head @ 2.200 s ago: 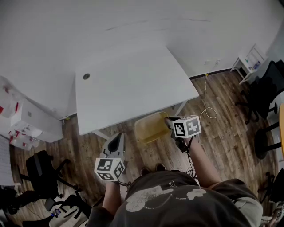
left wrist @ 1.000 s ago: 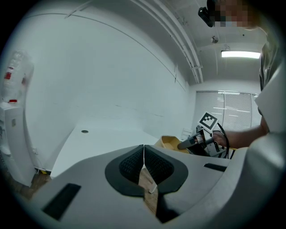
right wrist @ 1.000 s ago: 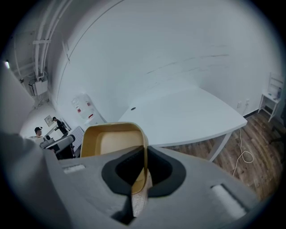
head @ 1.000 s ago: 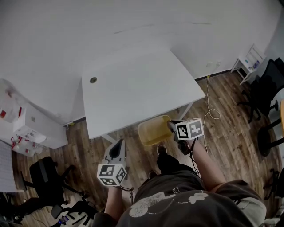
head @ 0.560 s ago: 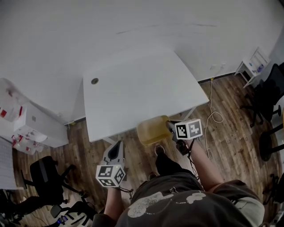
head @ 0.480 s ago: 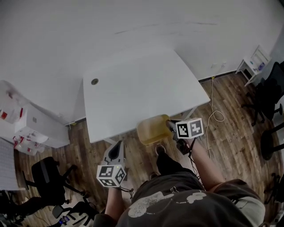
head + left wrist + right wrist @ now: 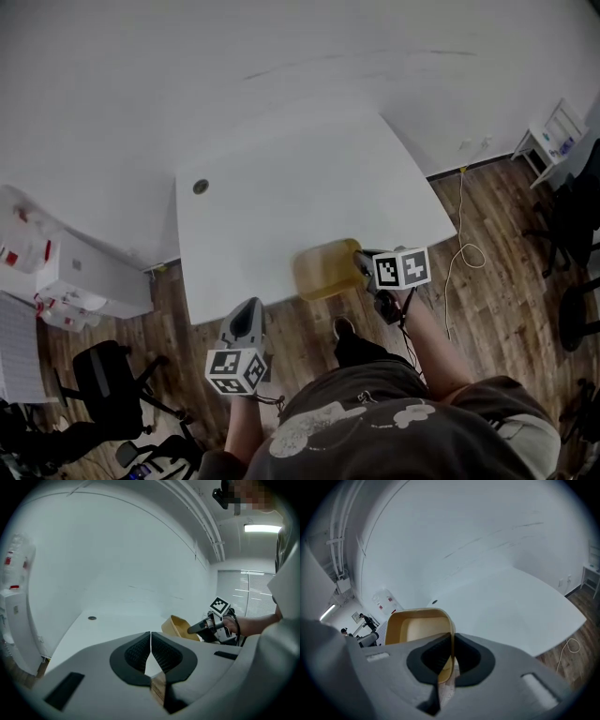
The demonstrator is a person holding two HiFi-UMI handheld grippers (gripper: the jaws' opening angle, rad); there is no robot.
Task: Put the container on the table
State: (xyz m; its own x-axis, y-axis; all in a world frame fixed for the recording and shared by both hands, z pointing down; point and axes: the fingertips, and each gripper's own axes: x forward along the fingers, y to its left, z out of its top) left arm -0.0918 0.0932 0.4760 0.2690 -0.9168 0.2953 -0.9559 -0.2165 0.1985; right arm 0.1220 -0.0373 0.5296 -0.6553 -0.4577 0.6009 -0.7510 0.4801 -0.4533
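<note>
While the right gripper (image 7: pixel 451 645) squeezes its thin side wall, the yellow see-through plastic container (image 7: pixel 419 626) is up over the near edge of the big white flat table (image 7: pixel 281 202). I cannot tell if its bottom touches the tabletop. The left gripper (image 7: pixel 150 643) is off to the left, above the brown wood floor (image 7: pixel 487 234), just by the table's edge. Its jaws are pressed together with nothing in them. A small round hole (image 7: pixel 200 187) is near the table's far left corner.
</note>
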